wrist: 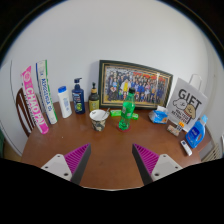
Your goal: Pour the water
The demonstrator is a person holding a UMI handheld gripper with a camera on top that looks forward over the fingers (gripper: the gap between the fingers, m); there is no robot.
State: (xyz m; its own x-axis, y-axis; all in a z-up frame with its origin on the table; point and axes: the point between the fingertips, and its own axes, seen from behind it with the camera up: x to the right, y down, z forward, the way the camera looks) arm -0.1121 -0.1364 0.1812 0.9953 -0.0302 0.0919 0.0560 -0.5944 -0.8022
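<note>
A green plastic bottle (127,108) stands upright on the brown wooden table (110,150), well beyond my fingers. A white cup (99,118) stands just to its left. My gripper (112,158) is open and empty, low over the table's near part. Its two fingers with magenta pads (76,157) are spread wide, with bare table between them. The bottle and cup are ahead of the gap, a good way off.
Along the back wall stand a framed group photo (133,82), a dark pump bottle (78,96), a small white bottle (64,101), a brown bottle (94,97) and tall cartons (40,92). A white GIFT bag (186,102) and blue items (197,130) are at the right.
</note>
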